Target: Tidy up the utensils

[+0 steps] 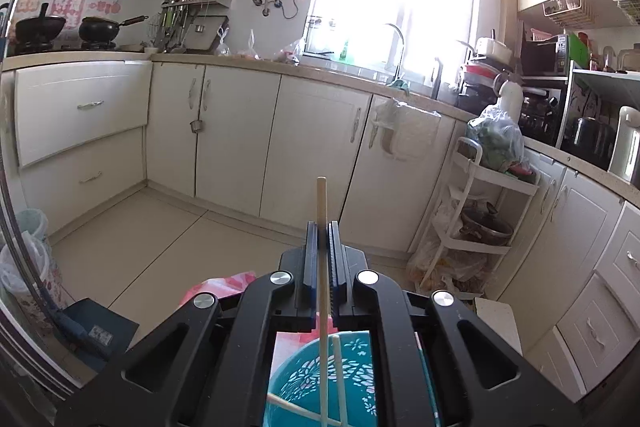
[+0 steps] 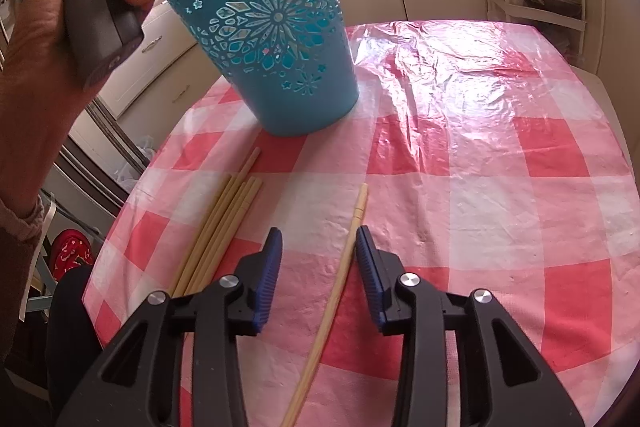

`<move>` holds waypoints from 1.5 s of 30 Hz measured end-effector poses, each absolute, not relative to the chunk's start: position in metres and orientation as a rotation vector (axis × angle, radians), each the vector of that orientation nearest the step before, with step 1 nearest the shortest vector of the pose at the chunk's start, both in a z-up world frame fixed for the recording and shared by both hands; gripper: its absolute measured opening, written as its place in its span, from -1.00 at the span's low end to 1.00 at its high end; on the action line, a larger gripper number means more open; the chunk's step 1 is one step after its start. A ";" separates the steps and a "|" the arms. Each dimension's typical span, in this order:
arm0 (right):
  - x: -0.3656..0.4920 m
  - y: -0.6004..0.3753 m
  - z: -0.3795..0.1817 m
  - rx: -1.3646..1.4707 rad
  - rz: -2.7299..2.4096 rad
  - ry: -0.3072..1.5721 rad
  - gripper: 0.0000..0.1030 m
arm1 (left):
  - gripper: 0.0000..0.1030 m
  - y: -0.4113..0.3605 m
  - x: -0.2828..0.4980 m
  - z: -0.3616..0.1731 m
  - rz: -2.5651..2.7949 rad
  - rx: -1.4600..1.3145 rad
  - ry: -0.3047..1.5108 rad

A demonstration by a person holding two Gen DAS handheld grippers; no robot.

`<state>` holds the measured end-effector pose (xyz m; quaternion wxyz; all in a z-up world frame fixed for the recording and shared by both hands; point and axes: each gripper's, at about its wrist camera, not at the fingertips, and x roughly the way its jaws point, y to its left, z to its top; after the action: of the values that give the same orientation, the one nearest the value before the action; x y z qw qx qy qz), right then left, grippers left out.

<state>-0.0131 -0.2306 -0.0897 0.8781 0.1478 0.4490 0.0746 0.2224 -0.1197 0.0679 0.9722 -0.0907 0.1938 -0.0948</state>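
The left gripper (image 1: 323,239) pinches one chopstick (image 1: 321,211) upright above the blue cup (image 2: 272,39), which stands near the table's (image 2: 520,131) far left edge. Lower it straight, then release. The right gripper (image 2: 319,247) is spread around a single chopstick (image 2: 340,279); a bundle of chopsticks (image 2: 216,235) lies by the left edge.

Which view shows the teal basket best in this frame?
The right wrist view: the teal basket stands whole on the checked tablecloth, its cut-out flower wall and base visible. The left wrist view looks down past the left gripper, shut on a chopstick, and shows only part of the basket's inside.
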 end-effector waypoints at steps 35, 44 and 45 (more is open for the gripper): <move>-0.013 -0.215 -0.081 0.064 0.030 1.067 -0.89 | 0.48 0.021 0.063 0.019 -0.137 -0.163 0.664; -0.030 -0.272 0.017 0.588 0.321 0.780 -0.89 | 0.48 0.036 0.043 0.003 -0.123 -0.164 0.721; -0.025 -0.275 0.035 0.604 0.334 0.725 -0.89 | 0.48 0.037 0.041 0.001 -0.121 -0.168 0.727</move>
<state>-0.0250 -0.2752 0.0346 0.8773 0.2896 0.3475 0.1602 0.0412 0.0369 0.0011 0.9293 -0.0818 0.3551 -0.0592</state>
